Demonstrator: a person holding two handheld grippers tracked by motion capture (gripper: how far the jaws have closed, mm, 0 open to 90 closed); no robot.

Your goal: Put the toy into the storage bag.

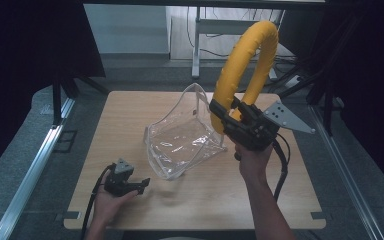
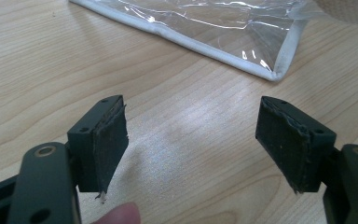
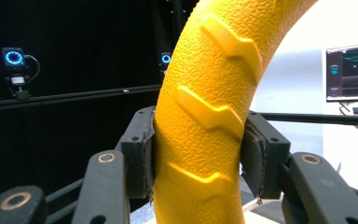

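Yellow, pebble-textured rubber forms the ring [image 1: 245, 65], a thick hoop with raised zigzag ridges on its outer face, and it stands on edge in the air above the far right part of the table, its arch rising well over the table's far edge in the high view. Its lower section sits between the two black jaws of the right gripper [image 1: 225, 112]; in the right gripper view both pads press against opposite flanks of the ring [image 3: 209, 116], so the jaws are clamped on it, with the ridged face turned toward the camera. The right hand [image 1: 252, 160] grips the gripper body from below, forearm coming up from the bottom edge of the high view and angled toward the table centre, with the gripper tilted upward and to the left. Just left of the ring's lower end, a clear plastic pouch with white piping [image 1: 182, 137] lies open on the light wooden table [image 1: 130, 107], its near corner also visible in the left gripper view [image 2: 242, 46]. The left gripper [image 1: 142, 184] lies low at the near left of the table, cradled in the left hand [image 1: 107, 200], pointing right toward the pouch. Its jaws stand wide apart with bare tabletop between them, and the pouch's corner lies beyond the pads [image 2: 109, 140], apart from them.
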